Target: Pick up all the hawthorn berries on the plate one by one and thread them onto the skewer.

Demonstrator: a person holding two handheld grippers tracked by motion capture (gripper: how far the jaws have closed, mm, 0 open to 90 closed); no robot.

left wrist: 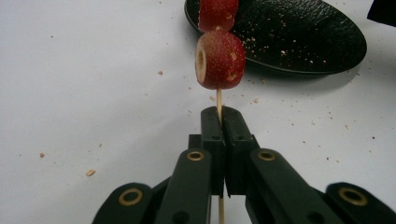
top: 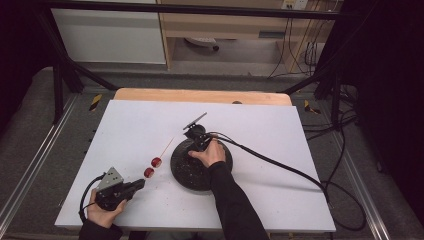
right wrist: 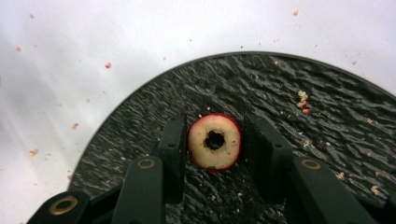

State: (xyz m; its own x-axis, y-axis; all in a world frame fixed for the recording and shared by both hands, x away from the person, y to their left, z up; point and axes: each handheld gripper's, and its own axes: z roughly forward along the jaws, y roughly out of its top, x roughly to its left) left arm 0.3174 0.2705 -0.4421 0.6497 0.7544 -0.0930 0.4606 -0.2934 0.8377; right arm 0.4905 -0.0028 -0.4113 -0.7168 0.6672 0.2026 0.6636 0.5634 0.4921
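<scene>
Left gripper (left wrist: pixel 219 122) at lower left clamps tight on the skewer (left wrist: pixel 218 100) carrying two red fruits (left wrist: pixel 220 59); right gripper (right wrist: pixel 215 140) pinches a cored fruit slice (right wrist: pixel 215 142) on the black plate (right wrist: pixel 299 140), center frame.

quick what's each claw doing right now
Left claw: closed on the thin wooden skewer carrying two red cored fruit pieces.
Right claw: closed on a red cored fruit slice over the black round plate.

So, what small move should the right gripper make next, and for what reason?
Probably lift the cored fruit piece straight up off the black plate. The right gripper has its jaws against the piece's two sides, so it seems gripped. The left gripper holds the skewer, already carrying two red pieces, beside the plate, so the next piece can go onto its free tip.
</scene>
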